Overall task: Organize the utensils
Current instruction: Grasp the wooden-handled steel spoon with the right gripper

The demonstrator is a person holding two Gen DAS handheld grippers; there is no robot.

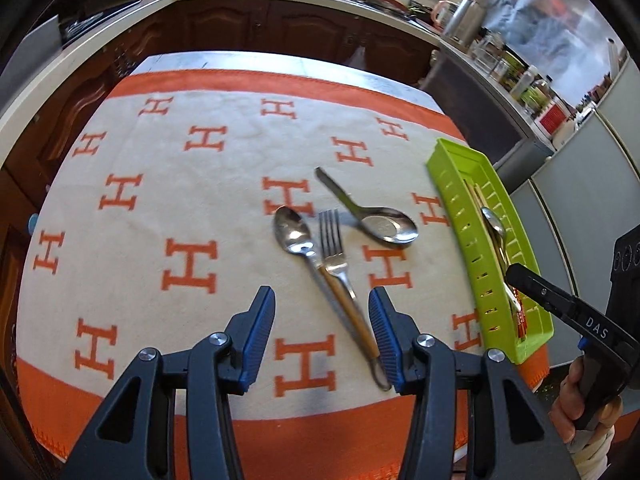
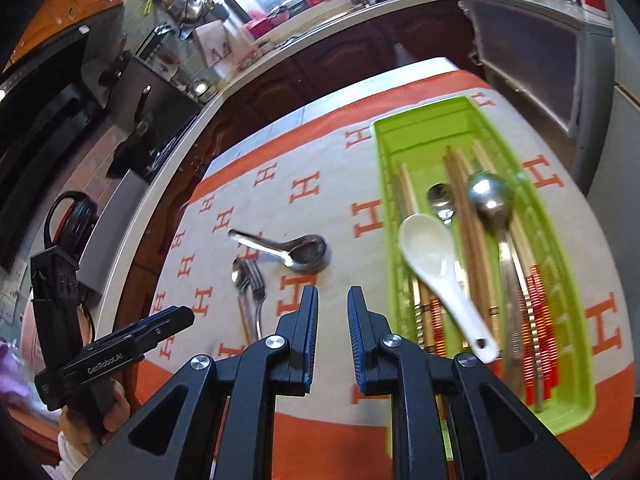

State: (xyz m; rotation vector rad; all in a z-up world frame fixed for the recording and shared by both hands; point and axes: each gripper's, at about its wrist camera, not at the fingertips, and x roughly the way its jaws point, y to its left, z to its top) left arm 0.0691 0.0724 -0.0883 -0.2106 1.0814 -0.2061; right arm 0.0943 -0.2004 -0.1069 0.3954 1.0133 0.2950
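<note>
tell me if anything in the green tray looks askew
Yes: the white spoon lies diagonally across the chopsticks in the green tray, not lengthwise like the steel spoon beside it.

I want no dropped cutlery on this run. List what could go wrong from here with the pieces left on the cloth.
1. The fork lies against the spoon, handles crossing near the left gripper; a grasp there may catch both or drag one aside.
2. The green tray is already crowded with chopsticks and a white spoon lying slantwise; another piece may land across them.
3. The metal soup spoon sits on a rounded bowl and may rock or slip when pinched.
</note>
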